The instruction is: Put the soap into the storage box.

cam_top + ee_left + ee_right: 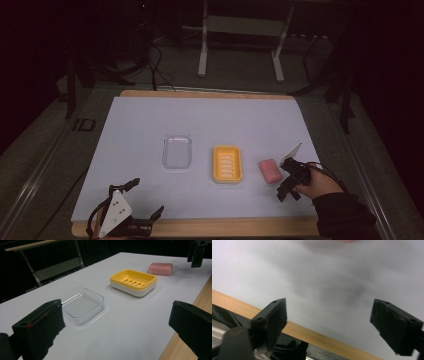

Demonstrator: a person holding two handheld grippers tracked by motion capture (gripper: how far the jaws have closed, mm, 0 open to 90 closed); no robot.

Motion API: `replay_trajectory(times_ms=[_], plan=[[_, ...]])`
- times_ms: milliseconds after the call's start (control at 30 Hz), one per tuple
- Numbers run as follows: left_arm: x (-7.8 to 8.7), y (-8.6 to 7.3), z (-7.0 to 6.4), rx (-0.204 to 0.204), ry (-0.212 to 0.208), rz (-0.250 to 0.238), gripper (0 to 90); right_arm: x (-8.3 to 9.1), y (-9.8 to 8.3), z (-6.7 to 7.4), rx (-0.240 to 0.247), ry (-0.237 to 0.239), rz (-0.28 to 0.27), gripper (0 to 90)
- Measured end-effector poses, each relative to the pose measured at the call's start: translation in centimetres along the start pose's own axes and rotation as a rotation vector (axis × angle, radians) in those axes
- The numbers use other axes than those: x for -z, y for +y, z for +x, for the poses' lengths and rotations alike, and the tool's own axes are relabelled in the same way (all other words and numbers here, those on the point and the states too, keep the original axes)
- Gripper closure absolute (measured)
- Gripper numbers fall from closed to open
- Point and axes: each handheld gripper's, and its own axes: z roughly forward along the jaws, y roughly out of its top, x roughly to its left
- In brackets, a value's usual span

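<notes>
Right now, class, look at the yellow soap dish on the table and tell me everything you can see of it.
The yellow soap dish is a rounded rectangular tray, plastic by its look, made of two parts: a yellow slotted insert sitting in a white base. A row of drain slots runs along its floor. It is empty and sits flat and upright on the pale table cover, between the clear dish and the pink soap bar. It touches neither, and no gripper touches it.

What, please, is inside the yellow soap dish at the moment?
Nothing: the dish shows only its slotted yellow floor. The pink soap lies on the table beside it. What lies below the slots in the white base is covered.
</notes>
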Motion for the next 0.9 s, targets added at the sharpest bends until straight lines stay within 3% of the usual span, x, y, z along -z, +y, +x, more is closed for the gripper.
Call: replay_trajectory(times_ms=[100,267,433,900], plan=[[0.0,0.0,0.0,0.000,0.000,0.000,0.2,0.0,0.3,0.3,0.012,-0.007,0.007,13.2],[0.0,0.0,0.0,0.001,0.000,-0.001,0.2,0.1,0.8,0.9,0.044,-0.065,0.003,13.2],[0.0,0.0,0.0,0.003,0.000,0.000,0.2,0.3,1.4,1.1,0.052,-0.062,-0.010,14.3],[0.0,0.0,0.0,-0.002,-0.002,0.000,0.3,2.4,4.0,1.7,0.038,-0.108,-0.117,16.6]])
